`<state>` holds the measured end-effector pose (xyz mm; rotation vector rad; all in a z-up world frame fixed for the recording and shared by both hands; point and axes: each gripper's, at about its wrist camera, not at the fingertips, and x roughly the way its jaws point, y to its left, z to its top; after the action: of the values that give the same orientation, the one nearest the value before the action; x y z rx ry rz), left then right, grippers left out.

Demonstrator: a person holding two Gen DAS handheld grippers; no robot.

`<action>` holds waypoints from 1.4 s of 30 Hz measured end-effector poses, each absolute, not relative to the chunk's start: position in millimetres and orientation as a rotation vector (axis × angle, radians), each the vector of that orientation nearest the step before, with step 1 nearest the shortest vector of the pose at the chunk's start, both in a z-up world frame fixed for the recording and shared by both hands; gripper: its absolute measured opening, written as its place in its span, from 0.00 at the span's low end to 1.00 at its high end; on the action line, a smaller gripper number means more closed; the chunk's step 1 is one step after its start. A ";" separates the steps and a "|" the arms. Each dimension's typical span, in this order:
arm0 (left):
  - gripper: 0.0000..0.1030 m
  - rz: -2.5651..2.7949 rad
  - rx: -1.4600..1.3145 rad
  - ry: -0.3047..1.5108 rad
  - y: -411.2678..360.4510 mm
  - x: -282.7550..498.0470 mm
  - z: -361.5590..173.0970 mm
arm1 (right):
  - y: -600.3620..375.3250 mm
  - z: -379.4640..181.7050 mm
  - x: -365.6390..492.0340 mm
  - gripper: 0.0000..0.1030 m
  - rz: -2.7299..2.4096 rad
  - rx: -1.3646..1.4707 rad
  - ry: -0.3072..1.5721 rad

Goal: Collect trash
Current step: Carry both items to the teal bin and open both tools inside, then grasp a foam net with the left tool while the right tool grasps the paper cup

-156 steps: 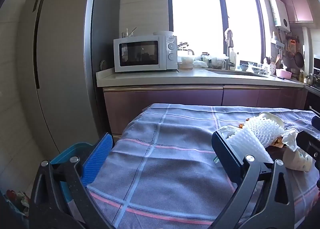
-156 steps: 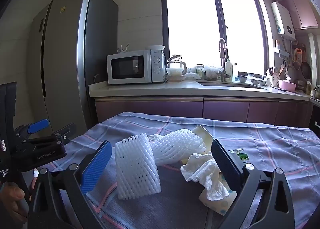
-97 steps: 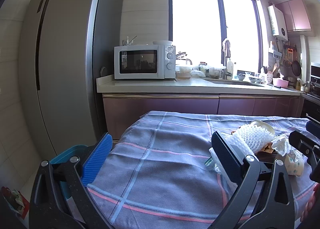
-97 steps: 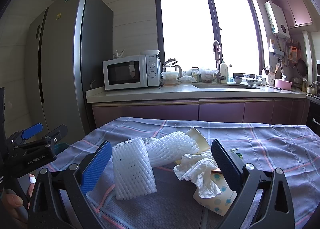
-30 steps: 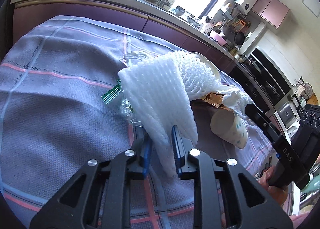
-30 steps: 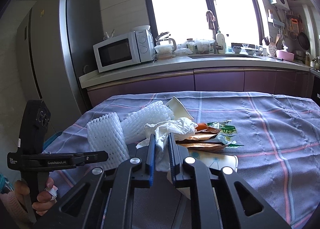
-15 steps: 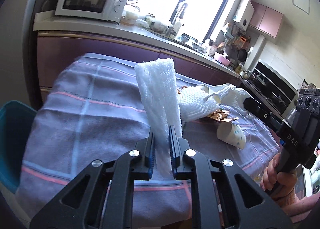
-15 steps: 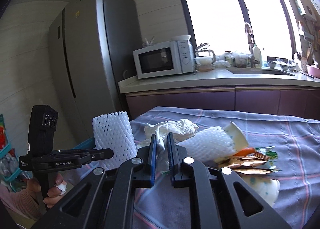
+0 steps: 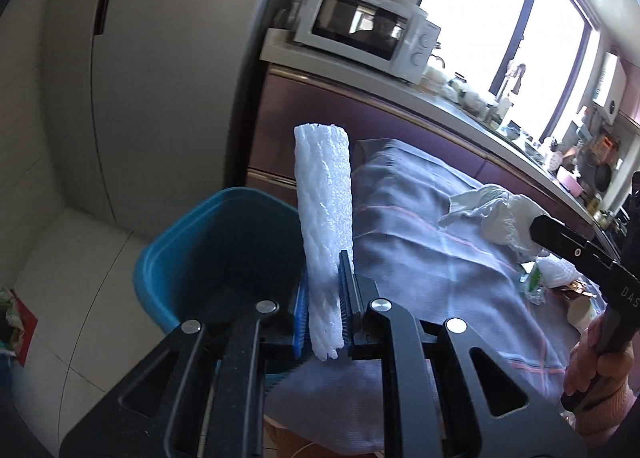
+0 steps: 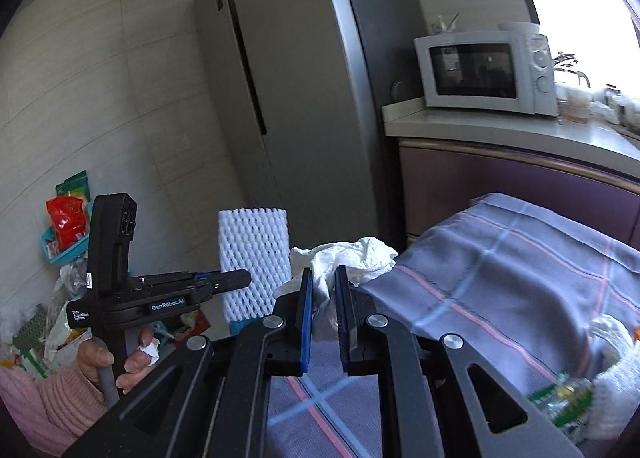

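Carrying a white foam fruit net (image 9: pixel 324 225) upright, clamped in the left tongs (image 9: pixel 325 310) just above the near rim of the teal bin (image 9: pixel 168 254) off the worktop's (image 9: pixel 432 242) left edge, right tongs (image 10: pixel 320 322) pinching crumpled tissue (image 10: pixel 344 258) trailing farther back, nothing blocking.
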<state>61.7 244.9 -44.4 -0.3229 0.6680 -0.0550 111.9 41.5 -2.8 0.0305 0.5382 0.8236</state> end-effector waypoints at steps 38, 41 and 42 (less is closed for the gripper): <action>0.61 -0.083 -0.280 0.628 233.1 79.7 -59.8 | 62.4 -15.8 137.8 0.46 0.802 0.028 0.656; 0.61 -0.206 -0.248 0.614 198.2 82.6 -47.5 | 17.4 -8.1 123.7 0.46 0.738 0.064 0.628; 0.62 -0.245 -0.232 0.615 183.8 84.5 -45.0 | 2.6 -6.1 120.3 0.47 0.712 0.078 0.623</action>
<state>84.5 183.8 -45.0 -0.2320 0.6148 -0.2454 120.3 2.6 -6.1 0.0778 0.6232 0.7123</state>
